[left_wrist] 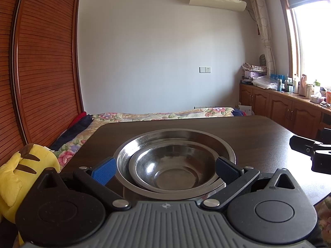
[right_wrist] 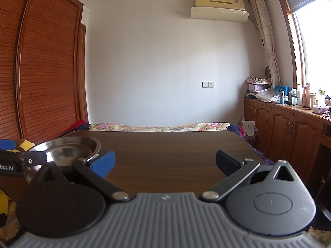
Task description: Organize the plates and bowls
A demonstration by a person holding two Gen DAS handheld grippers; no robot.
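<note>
Two steel bowls stand nested on the dark wooden table [left_wrist: 258, 136]: a smaller bowl [left_wrist: 175, 161] sits inside a larger bowl [left_wrist: 144, 142]. My left gripper [left_wrist: 165, 171] is open, its blue pads flanking the near rims of the bowls without clamping them. In the right wrist view the nested bowls [right_wrist: 68, 148] show at the far left, partly behind the left gripper [right_wrist: 20, 161]. My right gripper [right_wrist: 165, 162] is open over bare table [right_wrist: 165, 144], with nothing between its fingers. It also shows as a black shape, the right gripper [left_wrist: 308, 150], at the right edge of the left wrist view.
A yellow plush toy [left_wrist: 22, 171] lies off the table's left side. A bed with a floral cover [left_wrist: 165, 114] runs behind the table. Louvred wardrobe doors [left_wrist: 45, 62] stand left; a wooden counter with bottles [left_wrist: 289, 86] lines the right wall.
</note>
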